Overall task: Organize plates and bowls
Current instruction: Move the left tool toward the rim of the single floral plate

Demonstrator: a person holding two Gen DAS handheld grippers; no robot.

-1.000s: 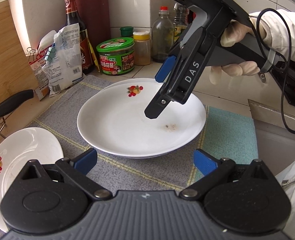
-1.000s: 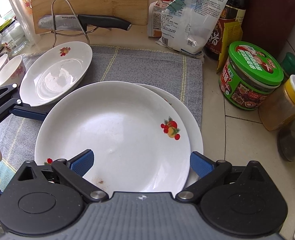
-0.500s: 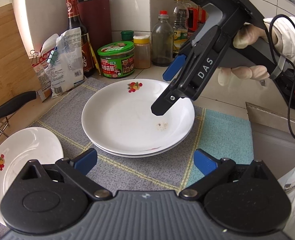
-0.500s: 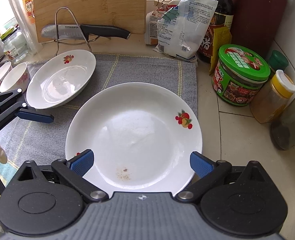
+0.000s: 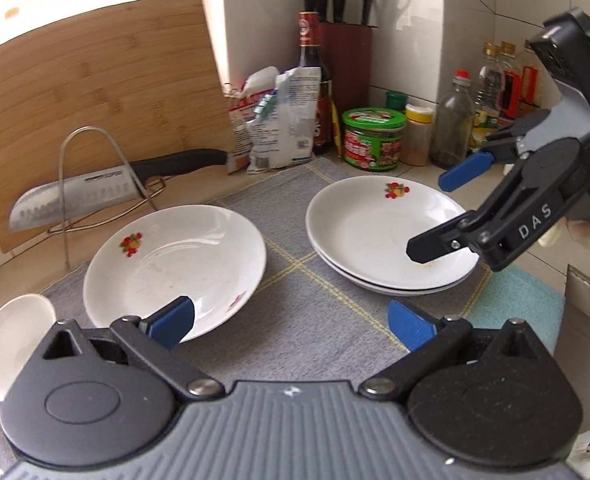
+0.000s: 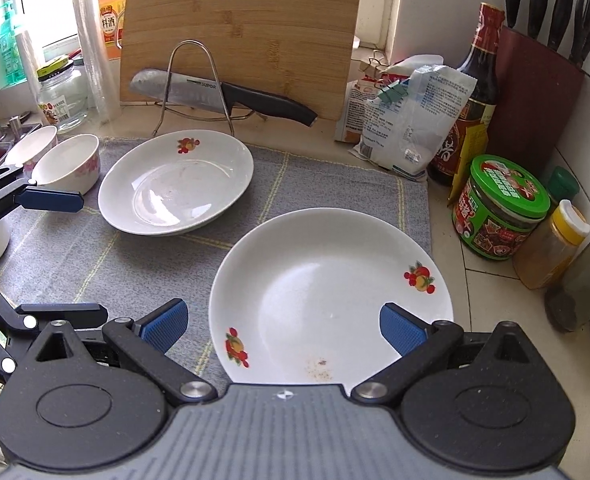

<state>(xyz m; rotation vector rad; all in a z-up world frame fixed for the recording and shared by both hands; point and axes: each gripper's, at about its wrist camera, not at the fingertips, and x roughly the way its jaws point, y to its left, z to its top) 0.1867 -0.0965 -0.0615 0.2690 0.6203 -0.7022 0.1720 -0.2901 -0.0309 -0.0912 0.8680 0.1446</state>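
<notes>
Two white fruit-print plates are stacked on the grey mat at the right; the stack also shows in the right wrist view. A third white plate lies alone to the left, seen too in the right wrist view. My left gripper is open and empty, above the mat between the plates. My right gripper is open and empty, above the stack's near rim; it also shows in the left wrist view. Two small white bowls stand at the mat's left edge.
A knife on a wire rack and a wooden board stand behind the plates. A bag, sauce bottle, green-lidded jar, spice jar and knife block line the right. A teal cloth lies beside the stack.
Both grippers have pulled back and away from the stacked plates. The left view has swung left, so the lone plate, a bowl and the knife rack now show.
</notes>
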